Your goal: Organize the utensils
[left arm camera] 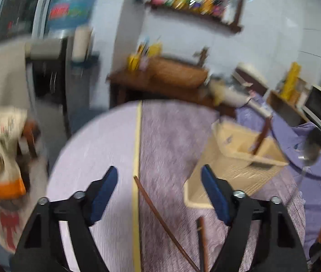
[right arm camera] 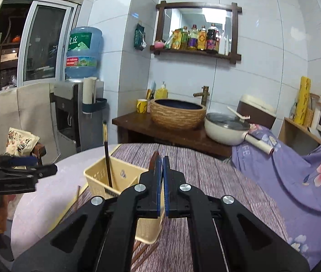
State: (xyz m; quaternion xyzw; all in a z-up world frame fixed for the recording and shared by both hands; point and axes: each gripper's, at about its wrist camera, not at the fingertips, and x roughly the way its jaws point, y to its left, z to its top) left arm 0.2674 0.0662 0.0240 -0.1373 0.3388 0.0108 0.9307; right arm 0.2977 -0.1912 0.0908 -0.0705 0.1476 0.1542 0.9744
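A cream plastic utensil basket [left arm camera: 235, 158] [right arm camera: 106, 176] stands on the purple mat with one brown chopstick [left arm camera: 261, 136] [right arm camera: 107, 154] upright in it. Two more brown chopsticks [left arm camera: 160, 219] lie on the mat below my open, empty left gripper [left arm camera: 159, 181]. My right gripper [right arm camera: 162, 158] is shut just above the basket; a brown tip [right arm camera: 153, 161] shows beside its left pad. In the left wrist view a metal spoon [left arm camera: 310, 151] hangs at the right, at the dark right gripper. More chopsticks [right arm camera: 142, 253] lie under the basket's near side.
The round table [left arm camera: 87, 158] has a lilac cloth, a yellow tape line [left arm camera: 137, 158] and a purple striped mat [right arm camera: 217, 176]. A floral purple cloth [right arm camera: 307, 176] lies right. A sink counter with a basin [right arm camera: 177, 113] and pot [right arm camera: 226, 127] stands behind; a water dispenser [right arm camera: 78, 113] is left.
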